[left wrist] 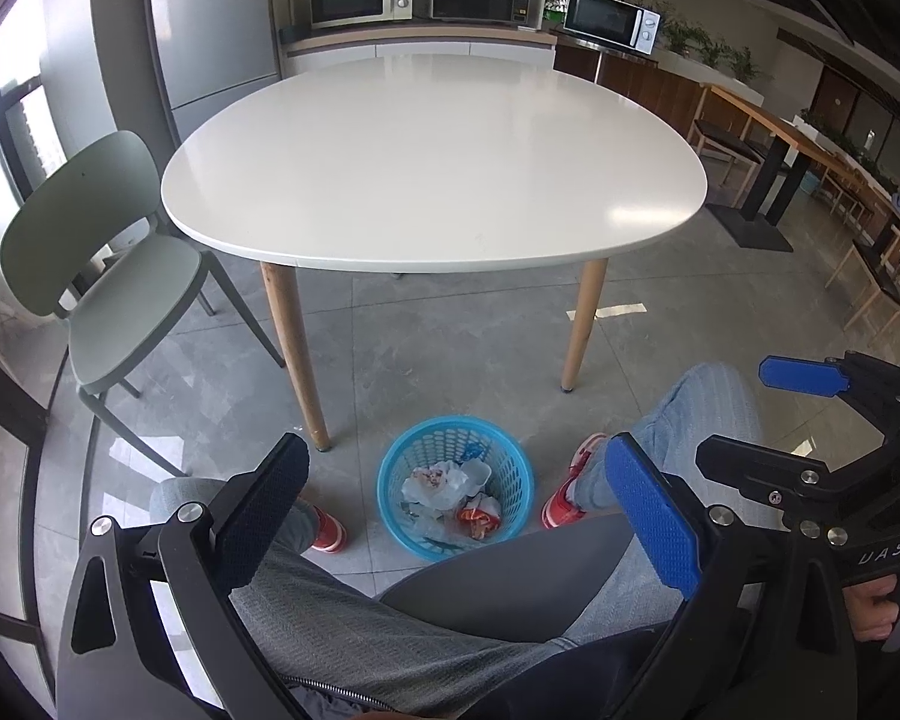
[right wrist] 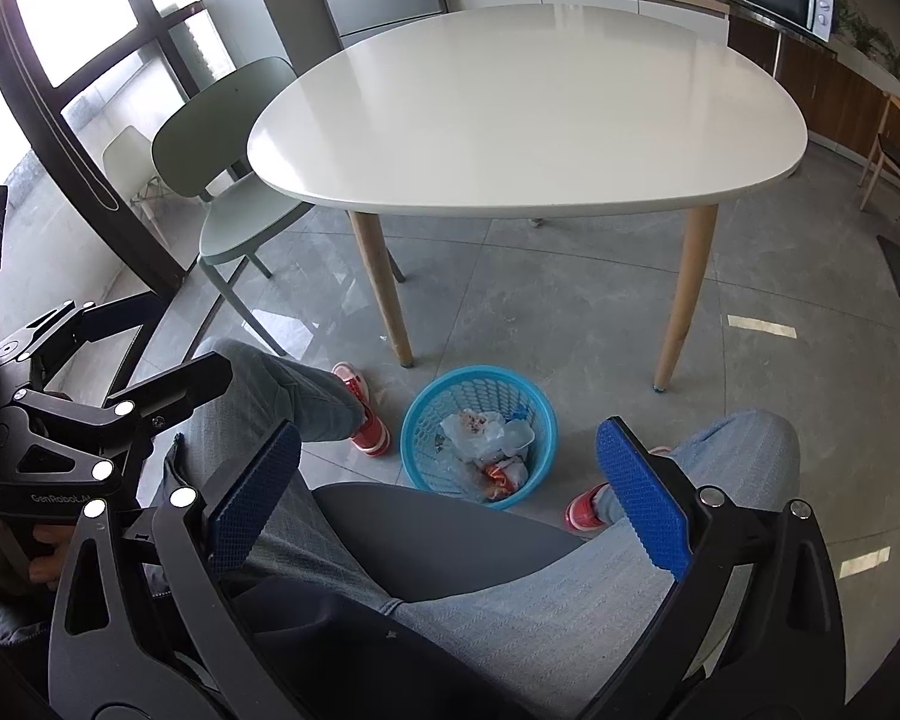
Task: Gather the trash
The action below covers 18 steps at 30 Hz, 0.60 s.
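L tongs (left wrist: 459, 516) fill the bottom of the L wrist view, blue pads wide apart, nothing between them. R tongs (right wrist: 447, 498) likewise across the bottom of the R wrist view, spread wide, empty. R tongs also show at right edge of L view, gripped by a hand (left wrist: 870, 606) at lower right. L tongs show at left edge of R view w/ a hand (right wrist: 6, 546) on the handle. Person seated, grey-trousered legs (left wrist: 390, 630) apart, red shoes (left wrist: 561, 495) on floor.
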Available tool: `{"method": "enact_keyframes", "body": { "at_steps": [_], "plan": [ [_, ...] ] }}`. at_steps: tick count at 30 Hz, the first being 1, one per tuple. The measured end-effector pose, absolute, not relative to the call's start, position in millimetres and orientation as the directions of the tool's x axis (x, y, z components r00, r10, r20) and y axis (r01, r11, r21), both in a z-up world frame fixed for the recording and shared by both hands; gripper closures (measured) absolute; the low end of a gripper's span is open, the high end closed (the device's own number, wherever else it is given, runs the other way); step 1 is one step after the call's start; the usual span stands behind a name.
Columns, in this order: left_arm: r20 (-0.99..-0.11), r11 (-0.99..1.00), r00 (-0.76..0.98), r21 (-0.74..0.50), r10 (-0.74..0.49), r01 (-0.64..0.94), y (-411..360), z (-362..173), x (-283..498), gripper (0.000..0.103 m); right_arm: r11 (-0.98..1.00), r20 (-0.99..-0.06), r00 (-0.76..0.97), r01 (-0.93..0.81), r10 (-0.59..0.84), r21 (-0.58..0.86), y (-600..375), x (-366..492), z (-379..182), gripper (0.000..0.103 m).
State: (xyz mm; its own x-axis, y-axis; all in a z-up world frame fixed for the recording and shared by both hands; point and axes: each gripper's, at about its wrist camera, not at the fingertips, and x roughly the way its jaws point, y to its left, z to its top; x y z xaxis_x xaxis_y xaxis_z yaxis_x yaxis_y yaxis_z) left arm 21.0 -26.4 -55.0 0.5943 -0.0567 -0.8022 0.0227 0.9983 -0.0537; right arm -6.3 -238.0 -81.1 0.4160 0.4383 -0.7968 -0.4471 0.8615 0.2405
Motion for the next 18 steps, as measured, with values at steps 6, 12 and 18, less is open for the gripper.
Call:
{"method": "enact_keyframes", "body": {
  "at_steps": [6, 12, 18],
  "plan": [
    [-0.807, 0.998, 0.587, -0.055, -0.059, 0.025, -26.6, -56.0, 21.5, 0.006, 0.865, -0.801, 0.414, -0.442, 0.432, 0.238, -237.5, -5.2, -82.4, 0.009],
    [-0.805, 0.998, 0.590, -0.055, -0.059, 0.025, -27.1, -56.6, 21.8, 0.006, 0.868, -0.803, 0.414, -0.437, 0.428, 0.237, -236.9, -4.2, -86.0, 0.009],
    [-0.808, 0.998, 0.586, -0.050, -0.057, 0.028, -29.3, -56.4, 21.8, 0.006, 0.869, -0.807, 0.408, -0.432, 0.427, 0.241, -235.8, -3.2, -88.5, 0.009]
  ]
}}
